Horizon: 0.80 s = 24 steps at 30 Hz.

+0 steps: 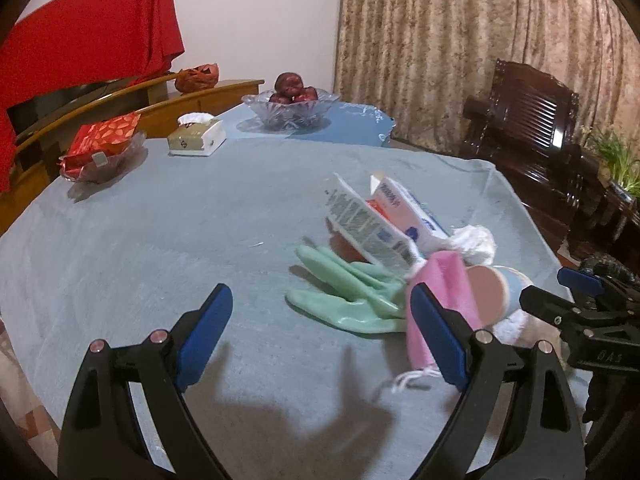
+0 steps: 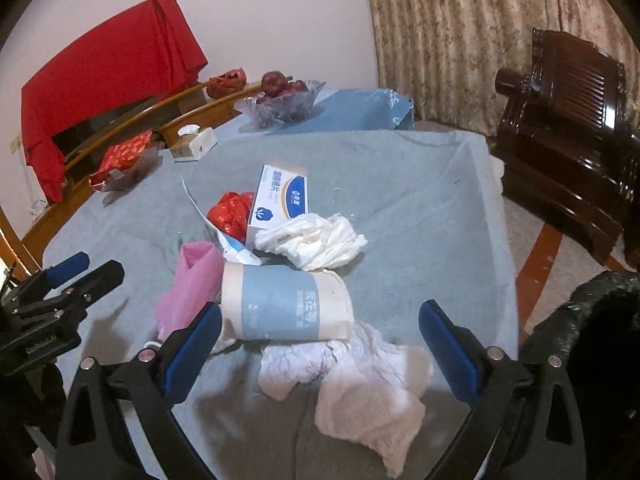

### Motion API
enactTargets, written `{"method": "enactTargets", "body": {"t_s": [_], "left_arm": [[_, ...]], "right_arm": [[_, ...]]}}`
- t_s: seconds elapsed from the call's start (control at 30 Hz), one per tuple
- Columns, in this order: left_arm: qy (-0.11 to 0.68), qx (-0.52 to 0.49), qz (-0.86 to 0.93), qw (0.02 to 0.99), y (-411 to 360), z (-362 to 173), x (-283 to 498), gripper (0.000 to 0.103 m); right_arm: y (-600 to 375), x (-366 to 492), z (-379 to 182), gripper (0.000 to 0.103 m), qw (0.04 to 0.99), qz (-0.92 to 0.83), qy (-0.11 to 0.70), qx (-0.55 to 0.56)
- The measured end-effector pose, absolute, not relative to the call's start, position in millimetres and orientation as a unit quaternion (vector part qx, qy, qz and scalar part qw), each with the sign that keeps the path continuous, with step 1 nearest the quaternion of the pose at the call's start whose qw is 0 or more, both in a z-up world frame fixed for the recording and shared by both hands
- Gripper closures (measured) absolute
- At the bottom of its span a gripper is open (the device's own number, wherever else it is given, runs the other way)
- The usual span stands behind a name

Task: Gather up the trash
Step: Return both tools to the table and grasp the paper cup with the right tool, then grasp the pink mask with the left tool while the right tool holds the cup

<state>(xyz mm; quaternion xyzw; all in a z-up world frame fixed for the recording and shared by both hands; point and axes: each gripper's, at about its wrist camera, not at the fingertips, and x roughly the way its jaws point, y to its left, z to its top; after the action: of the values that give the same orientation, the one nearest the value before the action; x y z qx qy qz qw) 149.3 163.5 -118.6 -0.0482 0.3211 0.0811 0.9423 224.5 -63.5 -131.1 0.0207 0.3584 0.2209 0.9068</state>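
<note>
A heap of trash lies on the grey-blue tablecloth (image 2: 420, 200). It holds a paper cup (image 2: 288, 304) on its side, crumpled white tissue (image 2: 360, 384), a second tissue wad (image 2: 316, 240), a blue-and-white box (image 2: 280, 196), a red bag (image 2: 232, 212) and a pink bag (image 2: 188, 284). My right gripper (image 2: 320, 312) is open over the cup and the near tissue, its pads clear of both. In the left wrist view my left gripper (image 1: 320, 300) is open above the cloth. A green glove (image 1: 348, 296) and the pink bag (image 1: 448, 280) lie just ahead of it.
A black bin bag (image 2: 600, 320) gapes at the table's right edge. At the back stand a glass fruit bowl (image 1: 292, 108), a tissue box (image 1: 196, 136) and a dish of red packets (image 1: 104, 148). A dark wooden chair (image 1: 532, 128) stands to the right.
</note>
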Motion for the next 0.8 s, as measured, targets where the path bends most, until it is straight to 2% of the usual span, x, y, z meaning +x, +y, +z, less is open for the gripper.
{"method": "enactTargets", "body": {"t_s": [0.47,0.53,0.6,0.8], "left_arm": [[0.329,-0.055,0.086,0.939,171,-129,158,0.015],[0.330,-0.054,0.085,0.939,171,-130,159,0.015],[0.332,-0.055,0.083,0.938,171,-131,159,0.015],[0.334,-0.054,0.070,0.938,162,-132,160,0.015]], "right_arm": [[-44,244,-147,0.007,0.890,0.233,0.392,0.015],[-44,246,-151,0.012,0.885,0.240,0.398,0.014],[-42,246,-153,0.029,0.879,0.256,0.402,0.014],[-47,234,-145,0.029,0.887,0.259,0.382,0.015]]}}
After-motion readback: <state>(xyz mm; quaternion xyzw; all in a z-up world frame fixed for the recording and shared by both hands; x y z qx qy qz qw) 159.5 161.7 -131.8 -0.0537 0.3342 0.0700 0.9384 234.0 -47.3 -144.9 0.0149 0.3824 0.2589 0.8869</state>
